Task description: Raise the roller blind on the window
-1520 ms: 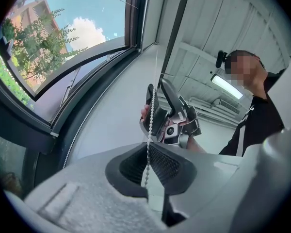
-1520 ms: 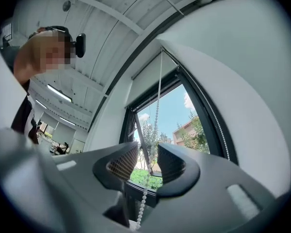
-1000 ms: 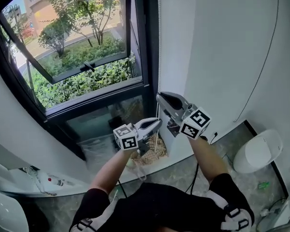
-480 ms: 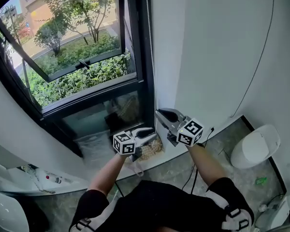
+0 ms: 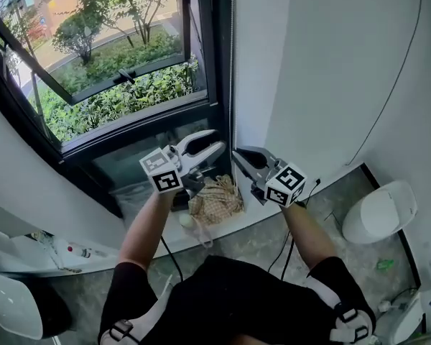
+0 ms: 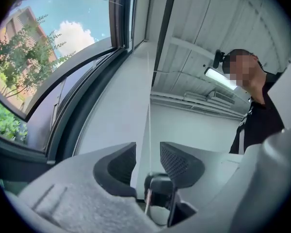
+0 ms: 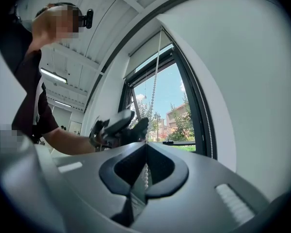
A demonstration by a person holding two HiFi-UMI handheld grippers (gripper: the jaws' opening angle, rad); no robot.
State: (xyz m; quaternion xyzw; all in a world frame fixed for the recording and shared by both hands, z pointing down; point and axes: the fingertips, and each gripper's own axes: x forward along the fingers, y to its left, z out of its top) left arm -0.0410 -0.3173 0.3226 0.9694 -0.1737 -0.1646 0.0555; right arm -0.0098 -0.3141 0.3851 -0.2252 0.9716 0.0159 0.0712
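The right hand-held gripper [image 5: 237, 153] is pinching the bead chain [image 7: 154, 86] while the left hand-held gripper [image 5: 217, 140], jaws just spreading round it, should be regripping higher, toward the roller blind [image 7: 144, 52] at 12 o'clock.

Head cam: high, facing steeply down over both arms, window [image 5: 115, 85] upper left, floor below. Cam on left tool [image 5: 217, 139]: tight to the wall, tilted up along the window frame to the ceiling. Cam on right tool [image 5: 238, 154]: tilted up at the window, catches the left tool. All three share the bead chain [image 5: 233, 63].
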